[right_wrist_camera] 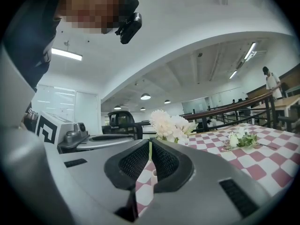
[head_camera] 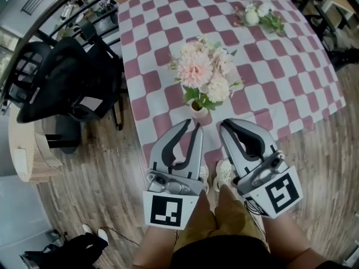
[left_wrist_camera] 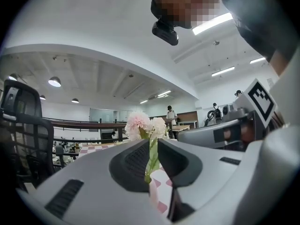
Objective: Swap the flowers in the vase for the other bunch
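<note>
- The left gripper (head_camera: 193, 125) has its jaws narrow, just a slim gap. In the left gripper view (left_wrist_camera: 153, 142) there are green stems and a pale strip in that gap, but they sit further off and the pads aren't pressing on anything.
- The right gripper (head_camera: 227, 124) is pinched together. Its own view (right_wrist_camera: 150, 142) shows only a hairline slit between the black ribbed pads, with nothing in there.
- Both grippers sit side by side at the near edge of the table, pointing away from the person, marker cubes toward the person.
- The small cream vase (head_camera: 198, 110) stands upright just past the tips, a bit closer to the left one. Can't tell if anything touches it.
- The pink and cream bunch of flowers (head_camera: 202, 72) is in the vase.
- The loose white bunch with green leaves (head_camera: 259, 15) lies flat at the far right of the table, well apart from the vase.
- A pink-and-white checked tablecloth (head_camera: 280, 77) covers the table.
- A black mesh office chair (head_camera: 61, 77) stands to the left on the wooden floor (head_camera: 95, 167).
</note>
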